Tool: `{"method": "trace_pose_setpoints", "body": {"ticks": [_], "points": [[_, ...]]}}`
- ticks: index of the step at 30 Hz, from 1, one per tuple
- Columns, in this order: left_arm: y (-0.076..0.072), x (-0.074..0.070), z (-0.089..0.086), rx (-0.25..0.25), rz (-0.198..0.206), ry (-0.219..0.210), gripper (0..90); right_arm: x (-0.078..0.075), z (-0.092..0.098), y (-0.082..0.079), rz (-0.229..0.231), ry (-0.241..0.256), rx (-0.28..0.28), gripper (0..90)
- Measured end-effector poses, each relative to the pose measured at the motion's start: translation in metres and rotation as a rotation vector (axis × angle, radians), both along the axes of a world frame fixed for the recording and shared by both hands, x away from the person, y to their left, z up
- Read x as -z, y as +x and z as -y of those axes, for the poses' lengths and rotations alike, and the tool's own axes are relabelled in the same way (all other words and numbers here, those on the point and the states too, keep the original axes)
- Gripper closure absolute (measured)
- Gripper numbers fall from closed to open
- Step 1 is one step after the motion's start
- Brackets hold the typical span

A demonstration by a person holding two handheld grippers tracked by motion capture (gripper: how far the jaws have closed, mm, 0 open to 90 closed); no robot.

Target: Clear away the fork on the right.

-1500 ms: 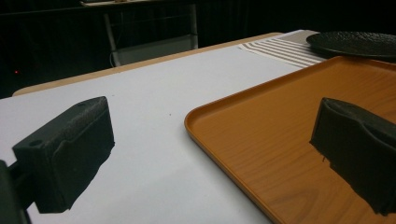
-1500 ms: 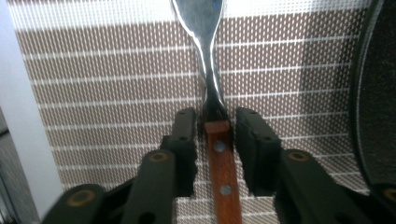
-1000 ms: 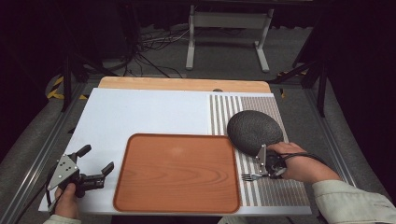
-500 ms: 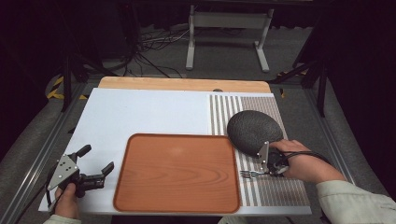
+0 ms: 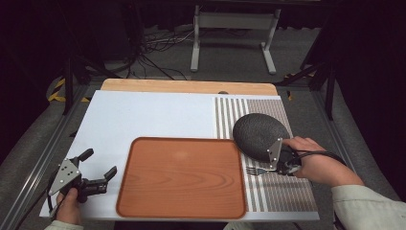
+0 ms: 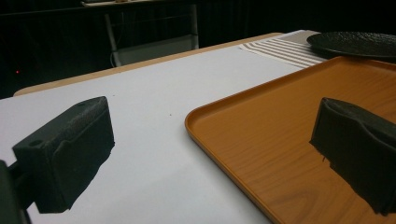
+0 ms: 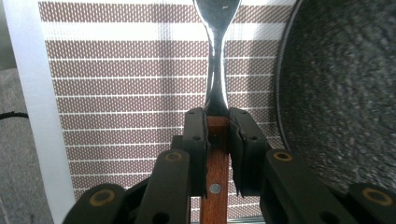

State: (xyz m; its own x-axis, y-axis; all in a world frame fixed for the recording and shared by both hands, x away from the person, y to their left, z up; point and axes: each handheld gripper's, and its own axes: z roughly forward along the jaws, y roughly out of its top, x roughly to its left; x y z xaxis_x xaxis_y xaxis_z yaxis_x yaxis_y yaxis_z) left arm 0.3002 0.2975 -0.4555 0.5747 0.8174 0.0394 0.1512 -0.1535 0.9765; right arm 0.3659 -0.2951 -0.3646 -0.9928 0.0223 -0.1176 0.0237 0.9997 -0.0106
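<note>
A fork (image 5: 253, 169) with a wooden handle (image 7: 215, 154) and steel neck (image 7: 216, 70) lies over the striped placemat (image 5: 282, 191), tines toward the orange wooden tray (image 5: 182, 177). My right gripper (image 5: 275, 167) is shut on the fork's handle, just beside the dark textured plate (image 5: 261, 135), whose rim (image 7: 336, 93) shows in the right gripper view. My left gripper (image 5: 98, 170) rests at the table's front left corner, open, with nothing between its fingers (image 6: 70, 154). It points at the tray's near left edge (image 6: 224, 140).
The white table top (image 5: 153, 117) has bare room behind the tray. A light wooden strip (image 5: 186, 86) runs along the far edge. Beyond it stand a metal stand (image 5: 232, 33) and cables (image 5: 153, 48) on the floor.
The right hand with the fork has shifted slightly to the right along the placemat. The left gripper has stayed put.
</note>
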Motion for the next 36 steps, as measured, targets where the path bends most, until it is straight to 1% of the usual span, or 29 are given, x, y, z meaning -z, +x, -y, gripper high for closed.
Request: {"method": "trace_pose_setpoints", "body": {"ticks": [2,6,10,13,14,15,18,20,21,22,28,33,35,36], "points": [[0.0,0.0,0.0,-0.002,0.0,-0.002,0.2,-0.003,-0.001,0.0,0.006,0.016,0.004,78.3],[0.0,0.0,0.0,0.0,-0.002,0.001,0.2,-0.01,-0.003,0.001,0.032,0.034,0.0,78.3],[0.0,0.0,0.0,-0.001,-0.002,-0.001,0.2,-0.016,-0.006,0.001,0.041,0.043,0.014,78.3],[0.0,0.0,-0.001,-0.001,-0.002,-0.001,0.2,-0.02,-0.009,0.002,0.047,0.062,0.011,78.3],[0.0,0.0,-0.001,-0.001,-0.002,-0.001,0.2,-0.022,-0.011,0.003,0.056,0.074,0.01,78.3],[0.0,0.0,-0.001,-0.001,-0.001,-0.001,0.2,-0.024,-0.012,0.002,0.056,0.077,0.017,78.3],[0.0,0.0,-0.001,-0.001,-0.002,-0.001,0.2,-0.026,-0.014,0.003,0.067,0.084,0.008,78.4],[0.0,0.0,-0.001,0.0,-0.002,-0.001,0.2,-0.029,-0.018,0.003,0.072,0.107,0.013,78.3],[0.0,0.0,-0.001,0.0,-0.002,-0.001,0.2,-0.029,-0.018,0.003,0.072,0.107,0.013,78.3],[0.0,0.0,0.0,0.0,-0.002,0.0,0.2,-0.031,-0.02,0.003,0.077,0.122,0.017,78.3],[0.0,0.0,-0.001,-0.001,-0.002,-0.001,0.2,-0.035,-0.029,0.005,0.09,0.146,0.011,78.4],[0.0,0.0,-0.001,-0.001,0.001,-0.002,0.2,-0.039,-0.042,0.006,0.094,0.171,0.011,78.4],[0.0,0.0,-0.001,-0.001,-0.002,0.0,0.2,-0.04,-0.046,0.007,0.095,0.19,0.013,78.4],[0.0,0.0,-0.001,-0.002,-0.001,0.0,0.2,-0.04,-0.049,0.006,0.097,0.203,0.025,78.4]]}}
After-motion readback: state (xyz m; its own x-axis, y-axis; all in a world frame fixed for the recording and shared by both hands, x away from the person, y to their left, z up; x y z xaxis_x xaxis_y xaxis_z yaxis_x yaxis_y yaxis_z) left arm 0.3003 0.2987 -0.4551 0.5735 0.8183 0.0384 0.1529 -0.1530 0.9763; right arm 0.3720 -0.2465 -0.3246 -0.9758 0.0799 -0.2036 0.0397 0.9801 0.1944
